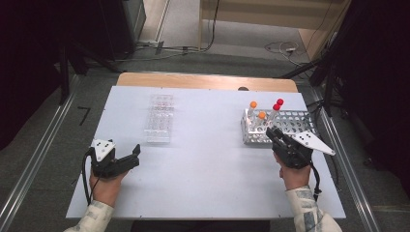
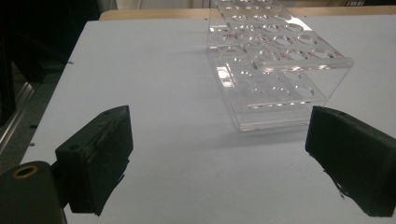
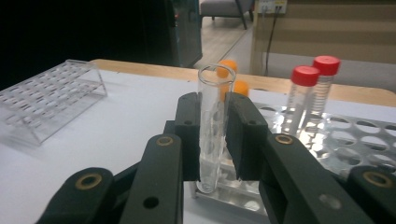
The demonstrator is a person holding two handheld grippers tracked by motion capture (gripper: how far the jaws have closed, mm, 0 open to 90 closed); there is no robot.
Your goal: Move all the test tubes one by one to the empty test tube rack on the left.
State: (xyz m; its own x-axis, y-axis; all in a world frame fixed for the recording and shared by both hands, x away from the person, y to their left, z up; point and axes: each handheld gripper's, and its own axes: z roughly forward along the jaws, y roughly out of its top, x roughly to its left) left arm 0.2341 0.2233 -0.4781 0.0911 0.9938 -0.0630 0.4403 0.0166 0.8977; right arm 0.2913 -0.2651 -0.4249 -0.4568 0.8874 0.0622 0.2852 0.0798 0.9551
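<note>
My right gripper [image 3: 212, 101] is shut on a clear uncapped glass test tube [image 3: 210, 84], held upright just in front of the perforated metal rack [image 3: 359, 140]. In the high view the right gripper [image 1: 272, 132] sits at the near left corner of that rack [image 1: 295, 123]. Two red-capped tubes [image 3: 306, 95] and two orange-capped tubes [image 1: 257, 111] stand in the rack. My left gripper [image 2: 219, 158] is open with nothing between its fingers, low over the table [image 1: 208, 164]. It points at an empty clear acrylic rack [image 2: 275, 60] a short way ahead.
The clear acrylic rack [image 1: 159, 118] stands left of the table's middle, and the metal rack is at the right. A wooden strip [image 1: 203, 80] runs along the far edge. Metal rails [image 1: 38, 159] flank the table on both sides.
</note>
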